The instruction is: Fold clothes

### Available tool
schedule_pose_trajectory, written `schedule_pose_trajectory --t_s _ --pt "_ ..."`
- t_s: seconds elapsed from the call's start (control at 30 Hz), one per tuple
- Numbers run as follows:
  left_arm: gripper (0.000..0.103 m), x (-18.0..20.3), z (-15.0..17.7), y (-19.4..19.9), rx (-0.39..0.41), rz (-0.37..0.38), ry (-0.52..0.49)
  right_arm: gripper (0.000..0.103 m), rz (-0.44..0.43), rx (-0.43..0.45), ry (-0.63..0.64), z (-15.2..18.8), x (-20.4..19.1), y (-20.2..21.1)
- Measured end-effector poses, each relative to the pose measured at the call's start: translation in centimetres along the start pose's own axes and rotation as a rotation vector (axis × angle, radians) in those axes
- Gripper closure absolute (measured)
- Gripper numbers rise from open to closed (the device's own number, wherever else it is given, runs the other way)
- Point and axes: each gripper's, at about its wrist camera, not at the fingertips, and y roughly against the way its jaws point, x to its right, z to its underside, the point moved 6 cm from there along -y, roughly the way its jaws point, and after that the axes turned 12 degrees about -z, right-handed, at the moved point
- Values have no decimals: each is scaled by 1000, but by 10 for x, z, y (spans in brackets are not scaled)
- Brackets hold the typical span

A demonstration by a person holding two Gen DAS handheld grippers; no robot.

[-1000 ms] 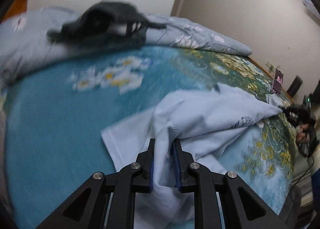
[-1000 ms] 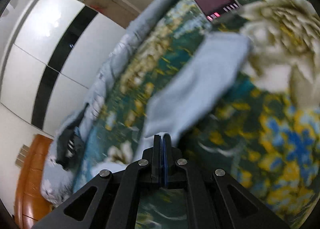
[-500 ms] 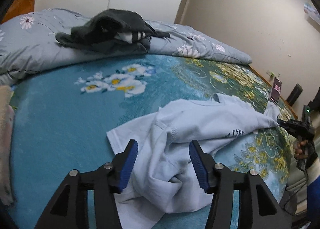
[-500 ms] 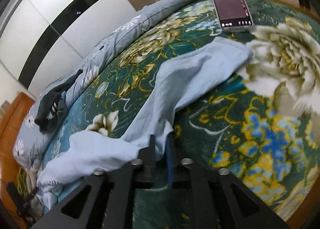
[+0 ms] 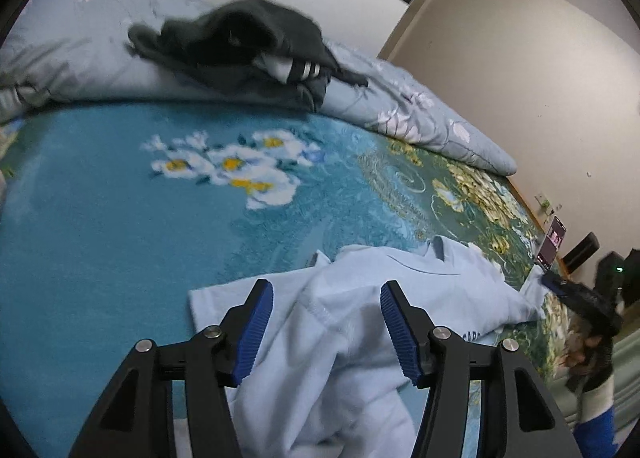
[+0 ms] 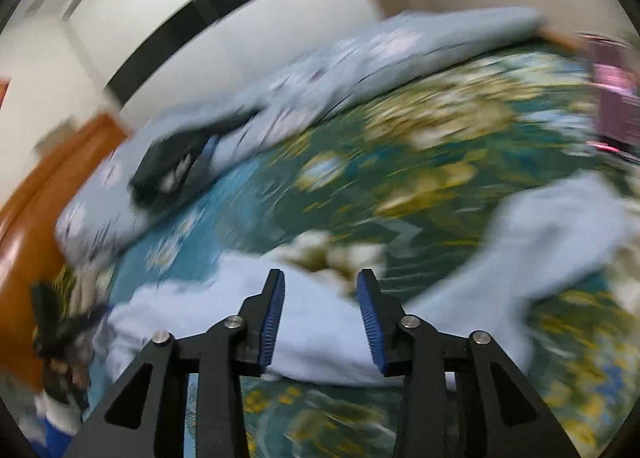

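Observation:
A crumpled light blue T-shirt [image 5: 360, 338] lies on the flowered bedspread [image 5: 120, 250]. My left gripper [image 5: 326, 328] is open and empty, its blue pads on either side of a bunched fold of the shirt. In the blurred right wrist view the same shirt [image 6: 320, 338] lies under my right gripper [image 6: 321, 318], which is open and empty. One sleeve [image 6: 560, 238] stretches away to the right. The right gripper also shows in the left wrist view [image 5: 576, 294] at the shirt's far end.
A dark grey garment pile [image 5: 240, 45] rests on a light blue flowered duvet [image 5: 400, 105] at the head of the bed. A phone [image 5: 552, 244] with a lit screen stands at the bed's right edge. Wooden headboard [image 6: 44, 193] at left.
Both grippers have let go of the shirt: the left opened half a second ago and stays open, the right has just opened and is swinging left. The shirt has dropped onto the bed.

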Motion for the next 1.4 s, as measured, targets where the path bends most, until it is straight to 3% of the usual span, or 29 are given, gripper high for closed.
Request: schedule_pose_trajectory --t_s 0.17,0.37,0.43,0.53,0.67,0.83,1.1,1.27,1.4 --pt "43 5 11 -10 -42 34 22 53 -51 -155 56 -3 -19 -74" --pt "43 15 30 -6 -41 13 -65 53 -58 -195 -8 -8 -9 -111" --pt "43 17 34 -3 -40 25 -73 52 -42 -197 7 -5 -12 -114" --pt "43 22 39 4 -34 47 -98 54 -89 -187 15 0 -25 -107" --pt "43 31 48 15 -24 59 -162 90 -170 -150 51 12 -45 -85" --pt "43 35 59 28 -23 99 -192 96 -233 -130 100 33 -64 -55" --pt "43 6 34 25 -14 230 19 99 -182 -155 95 70 -54 -36" --pt "42 -10 24 -1 -106 305 174 99 -168 -127 60 72 -46 -26" --pt "42 -3 31 -13 -144 299 167 98 -146 -90 97 53 -50 -21"
